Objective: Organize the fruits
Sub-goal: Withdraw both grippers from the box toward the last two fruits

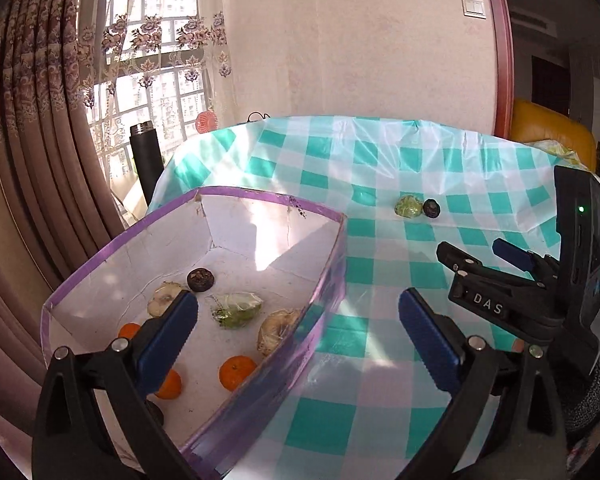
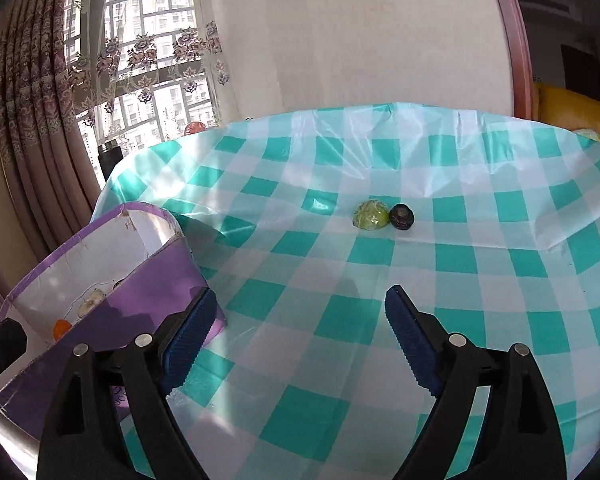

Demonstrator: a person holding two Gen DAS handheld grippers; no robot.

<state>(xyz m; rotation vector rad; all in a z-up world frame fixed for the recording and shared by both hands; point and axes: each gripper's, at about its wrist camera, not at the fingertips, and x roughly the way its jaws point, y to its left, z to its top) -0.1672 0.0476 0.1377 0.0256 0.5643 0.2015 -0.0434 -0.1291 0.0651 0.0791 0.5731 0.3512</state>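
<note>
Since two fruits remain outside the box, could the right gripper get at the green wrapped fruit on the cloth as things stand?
Probably yes. The right gripper is open and empty, and only bare checked tablecloth lies between it and the green wrapped fruit. The dark fruit sits close beside it, which could crowd one finger.

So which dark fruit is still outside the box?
The dark fruit on the tablecloth, touching the green fruit; the other lies inside the box.

Left gripper (image 1: 298,320) jaws wide apart, empty, right gripper (image 2: 300,326) likewise
</note>
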